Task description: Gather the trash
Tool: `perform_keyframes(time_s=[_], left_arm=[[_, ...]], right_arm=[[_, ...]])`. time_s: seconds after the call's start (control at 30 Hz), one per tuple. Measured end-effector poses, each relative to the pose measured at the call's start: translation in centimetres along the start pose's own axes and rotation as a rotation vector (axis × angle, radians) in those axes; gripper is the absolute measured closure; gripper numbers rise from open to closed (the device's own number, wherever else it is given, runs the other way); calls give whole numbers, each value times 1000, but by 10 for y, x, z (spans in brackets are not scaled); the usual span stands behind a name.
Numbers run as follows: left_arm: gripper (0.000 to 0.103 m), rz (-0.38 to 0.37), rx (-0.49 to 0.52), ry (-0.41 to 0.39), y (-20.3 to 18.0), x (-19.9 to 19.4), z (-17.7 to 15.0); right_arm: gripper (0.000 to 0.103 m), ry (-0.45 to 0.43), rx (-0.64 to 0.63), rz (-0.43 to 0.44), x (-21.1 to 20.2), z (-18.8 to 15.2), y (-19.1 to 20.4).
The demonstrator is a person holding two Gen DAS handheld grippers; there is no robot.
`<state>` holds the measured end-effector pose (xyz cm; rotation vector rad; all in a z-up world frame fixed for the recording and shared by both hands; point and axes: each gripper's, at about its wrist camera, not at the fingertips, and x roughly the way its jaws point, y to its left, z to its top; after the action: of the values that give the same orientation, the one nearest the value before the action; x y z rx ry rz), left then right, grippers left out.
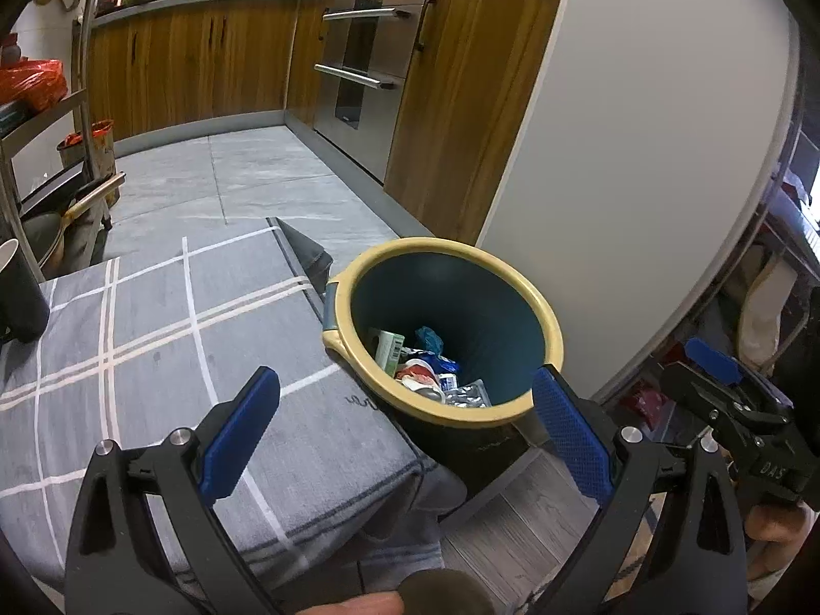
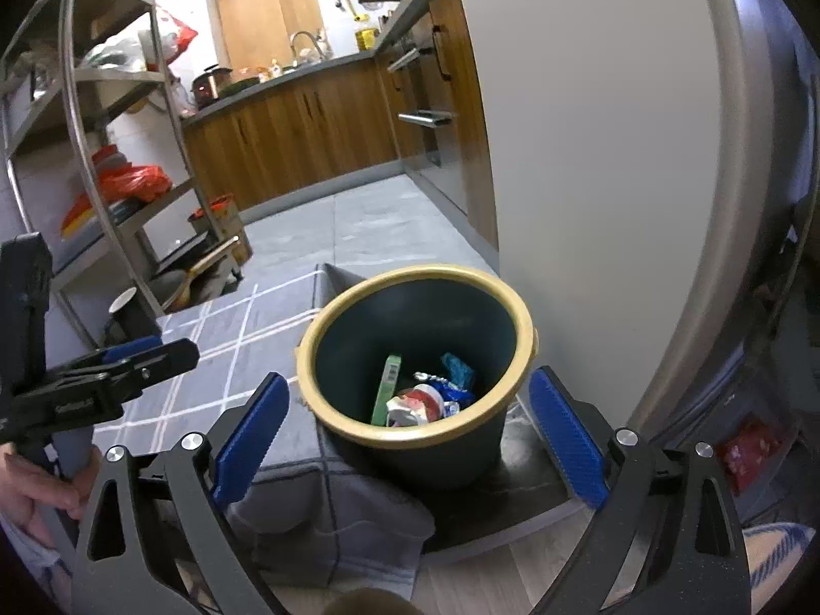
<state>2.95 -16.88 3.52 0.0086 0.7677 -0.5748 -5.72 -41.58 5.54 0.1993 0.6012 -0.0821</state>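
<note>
Now both grippers, left (image 1: pixel 405 428) and right (image 2: pixel 407 423), fingers spread wide, empty; bin (image 2: pixel 523 307) just ahead below both; remaining trash probably leftward on desk (image 1: pixel 154 318).

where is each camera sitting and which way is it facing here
Left wrist view: sits on the left gripper, angled down over the checked cloth at the bin; its open blue fingers, the right gripper and a hand show.
Right wrist view: sits on the right gripper, angled down at the bin; its open fingers, the left gripper and a hand show.
Shared: the bin, its trash, the cloth, the kitchen cabinets.
</note>
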Motion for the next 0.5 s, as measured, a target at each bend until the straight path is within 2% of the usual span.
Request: perform_keyframes(time_s=[0.2,0.5], left_arm=[[6,5,34,-28,-7,-5,-3],[6,4,36,-27,-7,-5,-3]], right_arm=[[8,-17,-13,-15,-3,0,4],[8,-15,-6,-18,-3,-1,4]])
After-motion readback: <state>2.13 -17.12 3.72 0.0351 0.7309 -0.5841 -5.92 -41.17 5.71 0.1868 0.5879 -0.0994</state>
